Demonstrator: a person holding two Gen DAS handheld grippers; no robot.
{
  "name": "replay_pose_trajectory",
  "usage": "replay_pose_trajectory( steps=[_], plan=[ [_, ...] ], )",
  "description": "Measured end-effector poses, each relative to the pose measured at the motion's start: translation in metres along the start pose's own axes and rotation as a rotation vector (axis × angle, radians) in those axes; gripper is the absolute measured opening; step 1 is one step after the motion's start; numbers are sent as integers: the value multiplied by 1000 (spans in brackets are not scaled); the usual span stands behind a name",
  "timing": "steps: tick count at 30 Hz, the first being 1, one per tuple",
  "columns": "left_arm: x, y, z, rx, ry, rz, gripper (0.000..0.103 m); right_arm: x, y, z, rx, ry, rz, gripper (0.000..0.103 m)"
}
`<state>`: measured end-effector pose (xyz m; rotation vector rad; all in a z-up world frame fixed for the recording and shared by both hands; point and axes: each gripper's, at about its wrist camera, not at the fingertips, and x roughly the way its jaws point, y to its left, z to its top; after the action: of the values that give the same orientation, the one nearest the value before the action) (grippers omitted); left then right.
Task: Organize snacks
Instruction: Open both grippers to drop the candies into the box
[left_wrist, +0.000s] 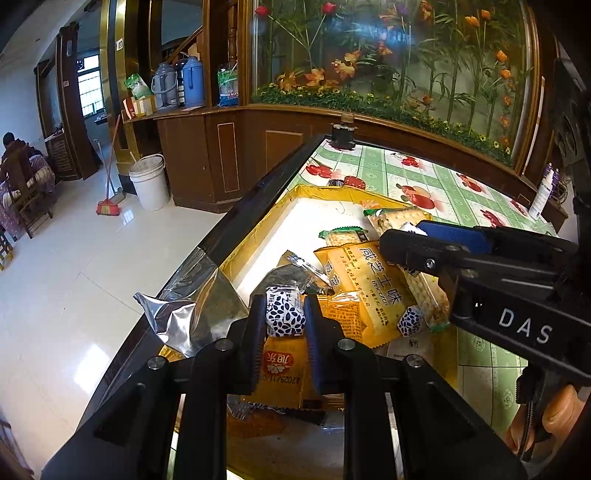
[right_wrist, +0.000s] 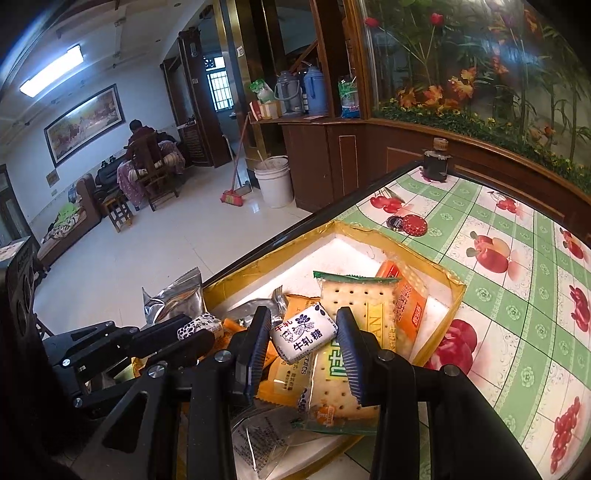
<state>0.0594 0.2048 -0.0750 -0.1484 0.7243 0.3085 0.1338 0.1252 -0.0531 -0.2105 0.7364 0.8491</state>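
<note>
A yellow-rimmed white box (left_wrist: 258, 243) (right_wrist: 456, 295) on the table holds several snack packs: orange biscuit packs (left_wrist: 373, 284) (right_wrist: 406, 302), green-edged cracker packs (right_wrist: 354, 299) and silver foil bags (left_wrist: 184, 314). My left gripper (left_wrist: 284, 314) is shut on a small white nougat candy with blue print (left_wrist: 285, 316), over the box's near left part; it also shows in the right wrist view (right_wrist: 199, 326). My right gripper (right_wrist: 303, 332) stands over the box, its jaws apart around another nougat candy (right_wrist: 304, 332), with a gap at each side. Its arm (left_wrist: 480, 258) crosses the left wrist view.
The table (right_wrist: 517, 295) has a green checked cloth with fruit prints. A red tin and a dark lid (right_wrist: 408, 223) lie beyond the box. A black jar (left_wrist: 343, 134) stands at the far corner, a white bottle (left_wrist: 541, 192) at the right. A wooden cabinet is behind.
</note>
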Motion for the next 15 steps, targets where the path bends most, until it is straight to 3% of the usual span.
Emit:
replay_pose_trajectory(
  steps=[5, 7, 9, 10, 15],
  plan=[
    [3, -1, 3, -9, 8, -1, 19, 2, -3, 3, -2, -4, -21, 42],
    [2, -1, 4, -15, 6, -3, 29, -2, -4, 3, 3, -13, -32, 64],
    [-3, 0, 4, -22, -7, 6, 72, -9, -7, 3, 13, -36, -33, 78],
    [-6, 0, 5, -26, -19, 4, 81, -13, -8, 3, 17, -45, -33, 79],
    [-26, -5, 10, -12, -75, 13, 84, -40, -17, 0, 47, -87, -48, 79]
  ],
)
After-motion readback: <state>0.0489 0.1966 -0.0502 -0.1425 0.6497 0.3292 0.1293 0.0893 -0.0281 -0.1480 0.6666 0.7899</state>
